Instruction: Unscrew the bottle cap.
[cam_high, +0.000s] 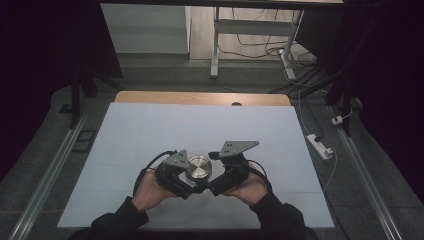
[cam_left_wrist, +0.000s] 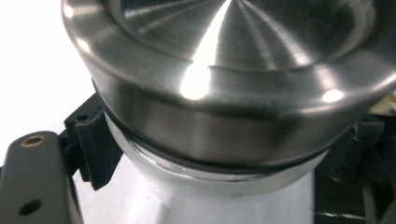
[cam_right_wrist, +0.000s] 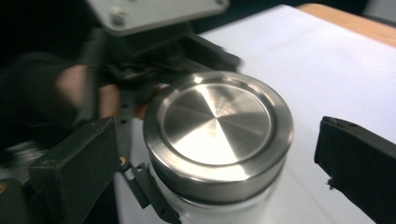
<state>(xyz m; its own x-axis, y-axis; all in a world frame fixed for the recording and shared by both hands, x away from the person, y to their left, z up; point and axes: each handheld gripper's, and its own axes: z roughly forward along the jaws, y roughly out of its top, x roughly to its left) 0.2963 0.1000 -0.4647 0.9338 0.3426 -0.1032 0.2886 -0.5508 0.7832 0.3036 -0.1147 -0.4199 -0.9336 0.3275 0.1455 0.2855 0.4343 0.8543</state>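
A jar with a round, brushed-steel lid (cam_high: 199, 167) stands low in the middle of the high view, on the pale sheet that covers the worktop (cam_high: 150, 130). Below the lid (cam_right_wrist: 217, 133) a dark seal ring and a clear body show in the left claw view, where the jar (cam_left_wrist: 233, 93) takes up most of the frame.

The left claw (cam_high: 187, 186) sits just left of the jar in the high view and grips its body under the lid — black jaw pieces press against the clear wall at both sides in its own view. The right claw (cam_high: 212, 189) sits just right of the jar; in its own view its jaws stand wide, one at the lower left and one at the right edge, with the lid between them and a gap on each side. A hand (cam_high: 150, 192) holds each claw from the bottom of the frame.

The worktop's wooden far edge shows above the sheet.
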